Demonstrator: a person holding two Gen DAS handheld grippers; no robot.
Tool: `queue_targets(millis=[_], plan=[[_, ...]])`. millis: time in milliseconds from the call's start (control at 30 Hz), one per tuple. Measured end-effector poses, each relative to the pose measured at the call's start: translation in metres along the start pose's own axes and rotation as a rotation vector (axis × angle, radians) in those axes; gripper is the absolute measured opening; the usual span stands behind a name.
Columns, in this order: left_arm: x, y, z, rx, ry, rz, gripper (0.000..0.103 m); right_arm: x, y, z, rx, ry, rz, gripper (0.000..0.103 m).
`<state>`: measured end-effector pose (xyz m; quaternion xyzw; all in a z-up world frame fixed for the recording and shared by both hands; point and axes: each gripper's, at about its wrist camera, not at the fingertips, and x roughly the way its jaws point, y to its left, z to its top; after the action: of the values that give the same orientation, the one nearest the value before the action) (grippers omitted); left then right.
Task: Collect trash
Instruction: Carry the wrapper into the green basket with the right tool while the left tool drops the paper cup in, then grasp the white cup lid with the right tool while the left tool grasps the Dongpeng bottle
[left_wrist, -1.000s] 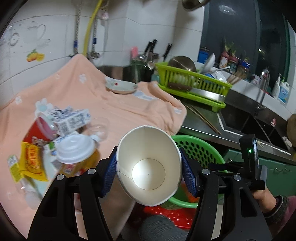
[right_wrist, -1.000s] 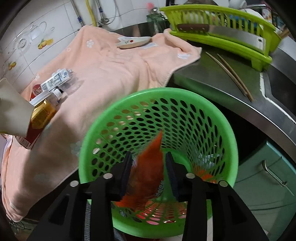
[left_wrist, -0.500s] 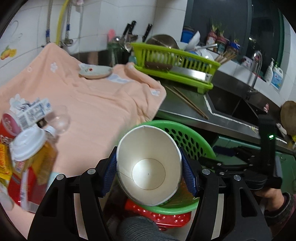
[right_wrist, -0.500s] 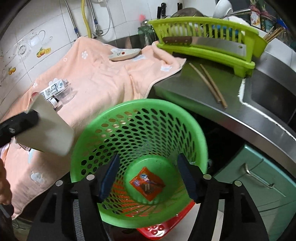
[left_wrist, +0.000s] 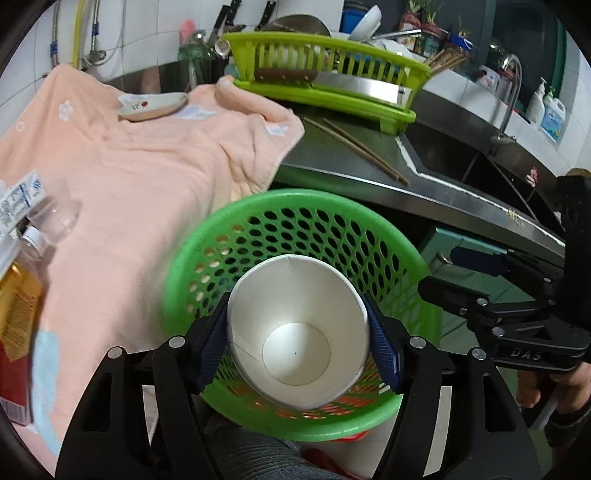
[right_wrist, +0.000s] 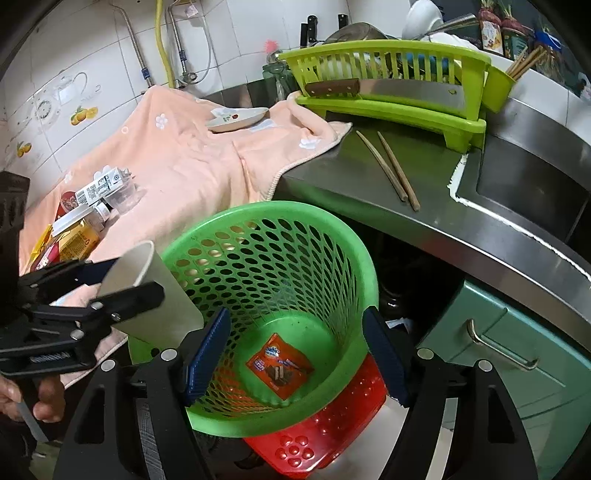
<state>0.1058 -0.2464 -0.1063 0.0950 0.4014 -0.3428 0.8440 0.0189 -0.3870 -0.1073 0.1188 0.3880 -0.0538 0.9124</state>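
Two grippers are in view. Left gripper is clamped on a white paper cup, blue pads against the cup's sides, mouth facing the camera; the right wrist view shows the cup tilted at the left rim of the green perforated basket. Right gripper has its jaws spread wide and holds nothing, positioned over the basket's near side. One orange wrapper lies flat on the basket floor. Basket stands on a red perforated item, just below the steel counter edge. Remaining trash, cartons and a bottle, lies on the peach towel at far left.
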Motion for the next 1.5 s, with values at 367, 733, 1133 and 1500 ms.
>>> queue_targets(millis=[367, 733, 1133, 1500], plan=[[0.004, 0.004, -0.007, -0.016, 0.0, -0.017, 0.077, 0.003, -0.002, -0.005, 0.006, 0.013, 0.003, 0.071], [-0.061, 0.05, -0.007, -0.067, -0.11, 0.129, 0.077, -0.003, 0.039, 0.011, -0.06, -0.017, 0.066, 0.077], [-0.144, 0.146, -0.025, -0.215, -0.209, 0.349, 0.077, 0.003, 0.119, 0.038, -0.18, -0.028, 0.192, 0.083], [-0.18, 0.201, -0.061, -0.329, -0.217, 0.434, 0.077, 0.025, 0.211, 0.074, -0.306, -0.032, 0.324, 0.083]])
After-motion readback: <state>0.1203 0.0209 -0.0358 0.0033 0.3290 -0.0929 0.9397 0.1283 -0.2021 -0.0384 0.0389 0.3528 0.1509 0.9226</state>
